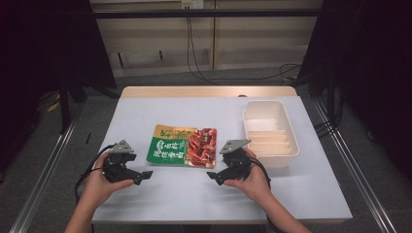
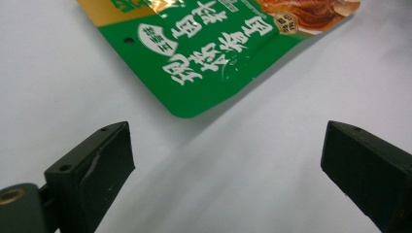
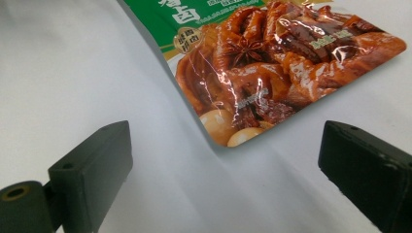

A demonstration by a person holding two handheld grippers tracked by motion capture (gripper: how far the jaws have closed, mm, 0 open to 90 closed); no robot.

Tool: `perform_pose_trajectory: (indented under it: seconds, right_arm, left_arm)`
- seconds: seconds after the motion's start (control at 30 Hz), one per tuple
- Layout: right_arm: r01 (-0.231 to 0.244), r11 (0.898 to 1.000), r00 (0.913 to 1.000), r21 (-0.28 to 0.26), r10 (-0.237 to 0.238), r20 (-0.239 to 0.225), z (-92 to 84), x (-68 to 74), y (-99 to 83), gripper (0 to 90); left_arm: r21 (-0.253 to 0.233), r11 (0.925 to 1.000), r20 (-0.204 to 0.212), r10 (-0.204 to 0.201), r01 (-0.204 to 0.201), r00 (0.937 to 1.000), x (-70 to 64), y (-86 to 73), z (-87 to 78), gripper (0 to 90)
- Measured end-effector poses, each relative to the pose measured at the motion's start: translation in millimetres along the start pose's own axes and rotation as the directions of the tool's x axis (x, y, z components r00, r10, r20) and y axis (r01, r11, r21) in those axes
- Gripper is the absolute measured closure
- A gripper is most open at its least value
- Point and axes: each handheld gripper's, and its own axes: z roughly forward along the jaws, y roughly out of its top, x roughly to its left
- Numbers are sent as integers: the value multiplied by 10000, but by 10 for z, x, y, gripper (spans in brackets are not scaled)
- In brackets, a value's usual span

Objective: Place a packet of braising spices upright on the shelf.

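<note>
One flat food pouch [image 1: 182, 145], green and gold with a picture of braised meat, lies on the white table [image 1: 160, 194] in front of me. One white plastic container [image 1: 270, 128] with a ribbed floor stands to its right, close but apart, with nothing in it. I hold two claws, one in each hand. My left claw [image 1: 144, 175] sits just below the pouch's green corner, my right claw [image 1: 214, 176] just below its meat-picture corner. Both stand wide, with nothing between their jaws, neither touching the pouch.

Pouch [image 1: 184, 145] left of tray [image 1: 270, 145] (on table [image 1: 145, 194])
</note>
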Motion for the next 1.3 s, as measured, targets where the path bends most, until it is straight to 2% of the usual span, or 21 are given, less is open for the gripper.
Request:
perform_pose_trajectory:
  seconds: [0.03,0.1,0.2,0.23,0.27,0.4,0.5,0.53,0.6,0.63,0.67,0.83,0.87,0.9,0.93,0.97,1.0,1.07,1.17,1.2,1.3]
  right_arm:
    - [-28,10000,10000,-7,28,-59,2,-8,2,52]
    - [116,9999,9997,22,-117,213,7,-7,9,53]
    - [145,9999,9998,-22,-145,138,13,-10,17,53]
    - [171,9999,9998,5,-171,124,16,-13,18,53]
    - [225,9997,9997,77,-226,135,20,-15,19,53]
    - [268,9995,9996,155,-269,77,34,-8,25,52]
    - [306,9995,9995,60,-306,51,27,-13,46,53]
    - [282,9996,9994,51,-283,180,26,-10,53,52]
    - [303,9995,9995,61,-303,27,28,-17,57,53]
    - [282,9996,9996,59,-282,46,32,-15,58,53]
    - [334,9994,9994,60,-335,47,44,-11,57,53]
    - [399,9992,9992,51,-399,-9,43,-14,68,53]
    - [294,9996,9996,28,-294,-29,44,-9,73,53]
    - [308,9995,9995,24,-308,-37,44,-6,75,53]
    - [324,9995,9995,31,-324,-53,46,-2,77,53]
    - [384,9993,9992,42,-383,-61,47,1,78,53]
    - [351,9994,9994,38,-351,78,45,9,81,53]
    - [373,9993,9993,3,-373,-13,45,7,84,53]
    - [388,9992,9992,9,-388,-10,53,7,85,53]
    - [357,9993,9994,56,-357,-28,54,9,84,53]
    - [403,9992,9992,75,-404,49,54,13,86,53]
  left_arm:
    - [-35,10000,14,9,-9,10000,-13,7,14,48]
    - [22,10000,-8,18,-18,10000,-20,23,22,48]
    - [-141,9997,-115,-203,201,9997,-20,48,22,44]
    - [-136,9998,-227,-145,142,9996,-9,61,16,44]
    - [-245,9992,-226,-313,308,9993,-6,69,20,43]
    - [-202,9977,-245,-651,647,9976,19,128,39,44]
    - [-169,9972,-299,-734,729,9969,40,186,64,44]
    - [-69,9972,-308,-747,745,9967,59,207,76,44]
    - [19,9966,-353,-828,829,9959,73,232,89,43]
    - [-153,9952,-326,-966,962,9948,69,240,107,43]
    - [-54,9957,-304,-929,927,9952,77,255,100,43]
    - [-145,9936,-388,-1129,1124,9928,80,294,141,44]
    - [-7,9928,-317,-1200,1201,9923,87,301,150,44]
    - [157,9937,-380,-1105,1111,9932,105,309,152,44]
    - [68,9925,-404,-1215,1219,9918,106,315,168,45]
    - [202,9928,-302,-1172,1179,9926,117,325,174,56]
    - [178,9906,-363,-1347,1354,9902,115,337,180,60]
    - [259,9902,-178,-1366,1370,9905,126,363,185,83]
    - [269,9887,-344,-1464,1474,9886,152,386,213,131]
    - [382,9897,-376,-1367,1382,9899,181,392,212,143]
    - [102,9887,-268,-1492,1495,9885,212,407,242,232]
